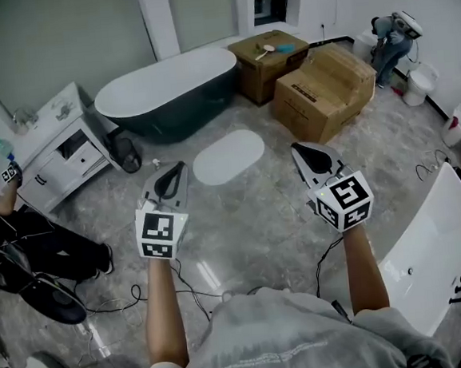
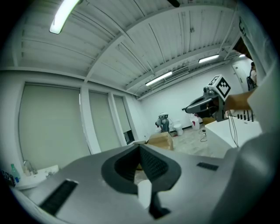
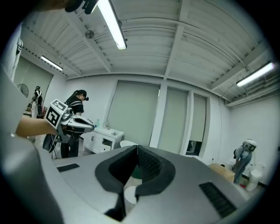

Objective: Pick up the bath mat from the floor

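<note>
You stand over the grey floor (image 1: 241, 218) of a bathroom showroom with the job not yet begun: the bath mat (image 1: 228, 157), a white oval, lies flat and untouched on the tiles, just in front of the dark freestanding bathtub (image 1: 178, 113).

You hold the left gripper (image 1: 178, 172) and the right gripper (image 1: 301, 150) out at roughly level, one on each side of the mat and both well above it. Both sets of jaws are clenched tip to tip with nothing between them, as each gripper view plainly shows.

By the look of it, everything is left to do: opening the jaws, bending down to the mat's edge, pinching it and lifting it clear of the floor.

The bathtub shows a bare white inside, as far as its visible part goes. Behind it, one cardboard box (image 1: 262, 74) has a white utensil (image 1: 265, 51) and a small blue item (image 1: 284, 48) lying on top; whether they sit in it or on its flaps is unclear. The larger cardboard box (image 1: 323, 91) beside it looks closed. A white bucket (image 1: 421, 84) stands near the far wall, contents hidden.
</note>
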The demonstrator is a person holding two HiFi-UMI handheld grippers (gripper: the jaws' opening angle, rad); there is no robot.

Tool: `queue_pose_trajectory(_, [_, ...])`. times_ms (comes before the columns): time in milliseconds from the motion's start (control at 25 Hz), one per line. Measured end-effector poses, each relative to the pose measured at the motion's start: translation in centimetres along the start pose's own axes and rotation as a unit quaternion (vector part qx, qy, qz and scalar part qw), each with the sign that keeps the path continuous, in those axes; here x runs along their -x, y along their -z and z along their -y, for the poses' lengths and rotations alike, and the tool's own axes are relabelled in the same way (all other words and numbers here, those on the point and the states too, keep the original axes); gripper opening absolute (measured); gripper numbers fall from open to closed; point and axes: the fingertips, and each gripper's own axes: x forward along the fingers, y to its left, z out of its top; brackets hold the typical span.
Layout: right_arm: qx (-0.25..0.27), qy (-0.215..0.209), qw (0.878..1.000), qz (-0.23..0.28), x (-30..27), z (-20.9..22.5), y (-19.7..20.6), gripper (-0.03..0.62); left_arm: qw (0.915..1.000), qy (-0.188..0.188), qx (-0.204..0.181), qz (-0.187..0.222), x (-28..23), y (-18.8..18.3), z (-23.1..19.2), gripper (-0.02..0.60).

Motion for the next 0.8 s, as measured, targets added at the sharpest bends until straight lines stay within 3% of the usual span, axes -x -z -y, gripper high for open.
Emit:
queue_pose_trajectory(360, [-0.025,-0.039,0.999,-0.01,-3.8,-4.9,-0.4,0.014,0.9999,-0.005,0.007,-0.01,2.4,3.0,-4.0,0.011])
queue_pose_trajectory(800, [-0.038,-0.034,0.999,-0.012,-8.4,-11.3,-1.9,0.014,0.9998,0.002,0.01,-0.017,6.0,6.7,-9.8,0.011])
